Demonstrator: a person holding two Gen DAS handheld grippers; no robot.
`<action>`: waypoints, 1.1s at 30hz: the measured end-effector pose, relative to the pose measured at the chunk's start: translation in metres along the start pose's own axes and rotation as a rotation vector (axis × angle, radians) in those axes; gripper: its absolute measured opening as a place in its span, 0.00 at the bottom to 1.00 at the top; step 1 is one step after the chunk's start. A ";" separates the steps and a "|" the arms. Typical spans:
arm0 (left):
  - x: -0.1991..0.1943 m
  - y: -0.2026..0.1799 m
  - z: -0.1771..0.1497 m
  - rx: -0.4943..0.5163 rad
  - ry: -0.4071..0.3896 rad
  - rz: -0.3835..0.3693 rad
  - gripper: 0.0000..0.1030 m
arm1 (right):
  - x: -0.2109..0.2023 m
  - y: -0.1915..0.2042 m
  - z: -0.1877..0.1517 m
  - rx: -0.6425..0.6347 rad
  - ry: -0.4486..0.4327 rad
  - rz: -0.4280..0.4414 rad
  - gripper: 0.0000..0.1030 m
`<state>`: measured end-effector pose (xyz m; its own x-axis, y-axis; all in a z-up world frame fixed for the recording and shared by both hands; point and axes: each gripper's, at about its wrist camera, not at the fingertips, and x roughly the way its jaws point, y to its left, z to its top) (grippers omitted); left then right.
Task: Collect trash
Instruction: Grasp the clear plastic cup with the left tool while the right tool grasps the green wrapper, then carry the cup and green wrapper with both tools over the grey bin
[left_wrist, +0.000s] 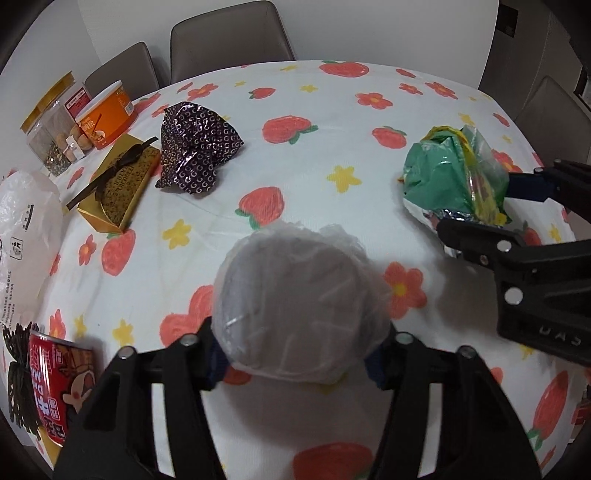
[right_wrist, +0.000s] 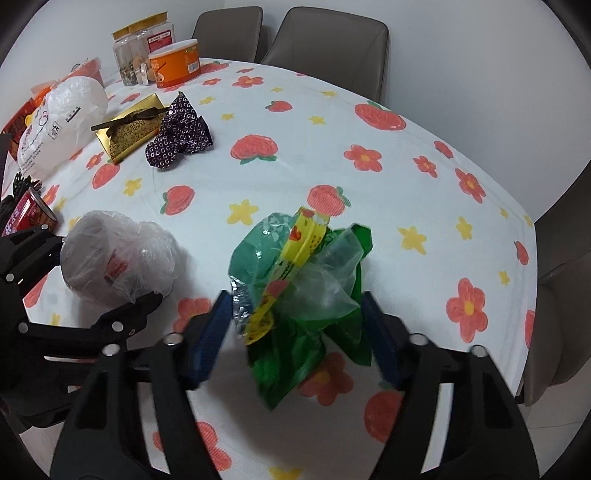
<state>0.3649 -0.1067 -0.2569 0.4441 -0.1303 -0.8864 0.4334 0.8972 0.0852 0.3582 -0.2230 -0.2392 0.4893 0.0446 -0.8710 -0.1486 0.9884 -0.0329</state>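
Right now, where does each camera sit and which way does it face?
Left wrist: on the left gripper, facing across the table; its jaws flank a clear plastic bag.
Right wrist: on the right gripper, facing the same way; its jaws flank a green wrapper.
Shared: both bundles, each other's gripper, the dark wrapper.

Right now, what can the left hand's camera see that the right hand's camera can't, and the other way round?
Only the left wrist view shows the left gripper head-on, its blue pads against the clear crumpled bag.

Only the right wrist view shows the right gripper straddling the green wrapper, plus red packets behind the white bag.

Both show the purple wrapper, gold box, orange tub, red can and flowery tablecloth.
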 end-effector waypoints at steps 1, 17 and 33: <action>-0.001 -0.001 0.001 0.002 -0.003 0.002 0.46 | -0.002 0.001 -0.001 -0.009 -0.001 -0.002 0.50; -0.066 -0.035 -0.008 0.087 -0.104 -0.046 0.46 | -0.081 -0.010 -0.034 0.064 -0.097 -0.004 0.40; -0.143 -0.236 -0.035 0.440 -0.188 -0.243 0.46 | -0.225 -0.117 -0.195 0.391 -0.184 -0.218 0.40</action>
<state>0.1716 -0.2846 -0.1665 0.4055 -0.4221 -0.8108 0.8109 0.5755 0.1060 0.0982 -0.3770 -0.1346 0.6220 -0.1793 -0.7622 0.2915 0.9565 0.0129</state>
